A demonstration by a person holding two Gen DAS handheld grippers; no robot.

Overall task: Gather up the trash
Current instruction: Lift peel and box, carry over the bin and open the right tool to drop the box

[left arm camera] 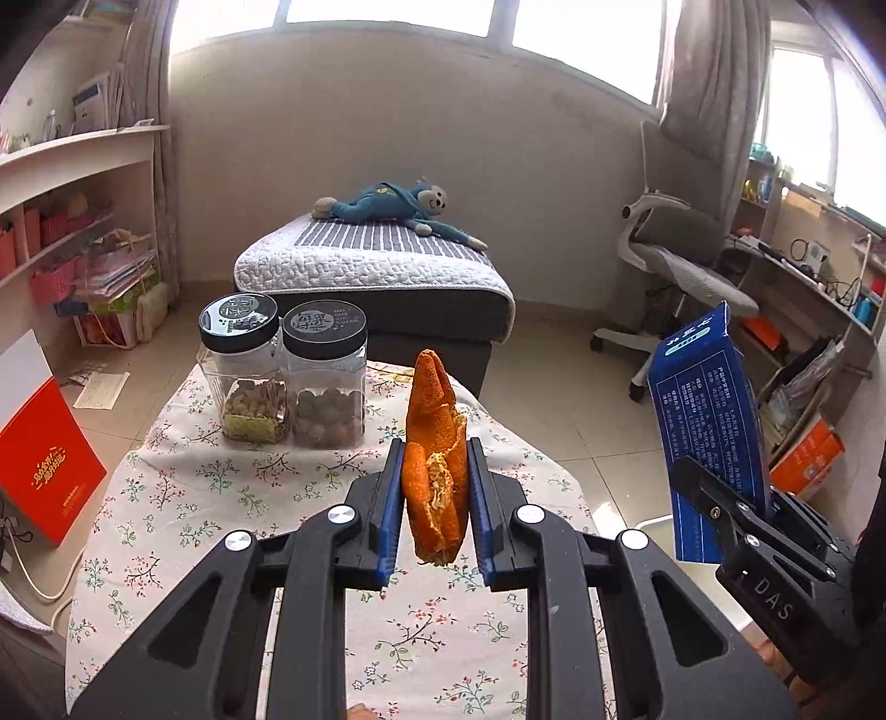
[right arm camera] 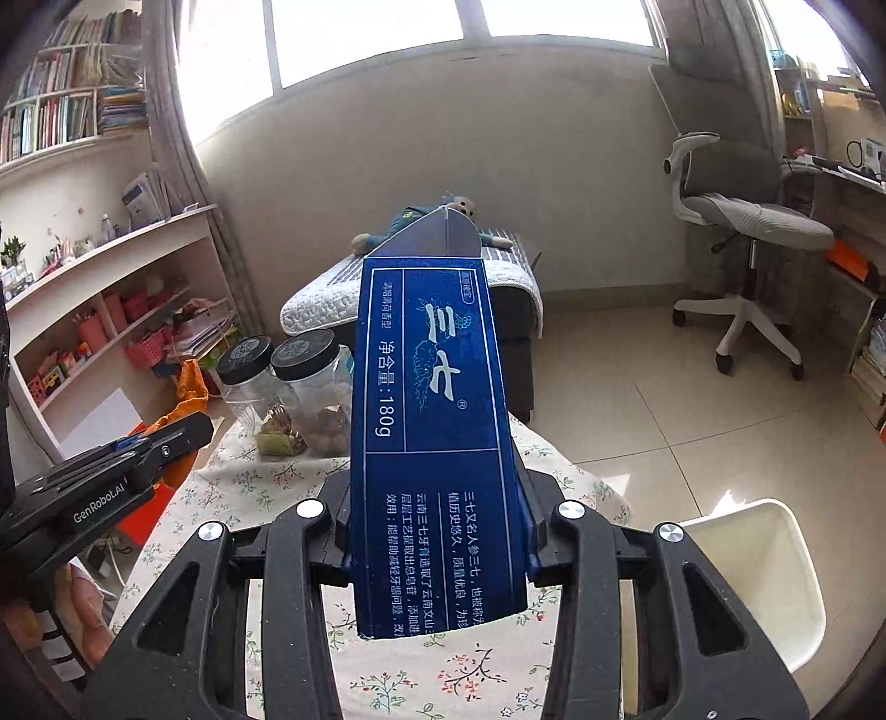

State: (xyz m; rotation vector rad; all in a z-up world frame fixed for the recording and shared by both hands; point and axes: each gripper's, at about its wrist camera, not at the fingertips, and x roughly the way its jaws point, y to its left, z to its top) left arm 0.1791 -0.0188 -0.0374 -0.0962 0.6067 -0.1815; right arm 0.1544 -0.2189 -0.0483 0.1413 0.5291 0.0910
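Blue carton (right arm camera: 437, 437) reads "180g"; left gripper (right arm camera: 160, 443) "GenRobot.AI"; right gripper (left arm camera: 714, 498) seemingly "DAS".

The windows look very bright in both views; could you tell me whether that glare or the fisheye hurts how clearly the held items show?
Left wrist view: windows blown out, walls bowed, yet the peel is sharp. Right wrist view: same glare, but the box print reads clearly.
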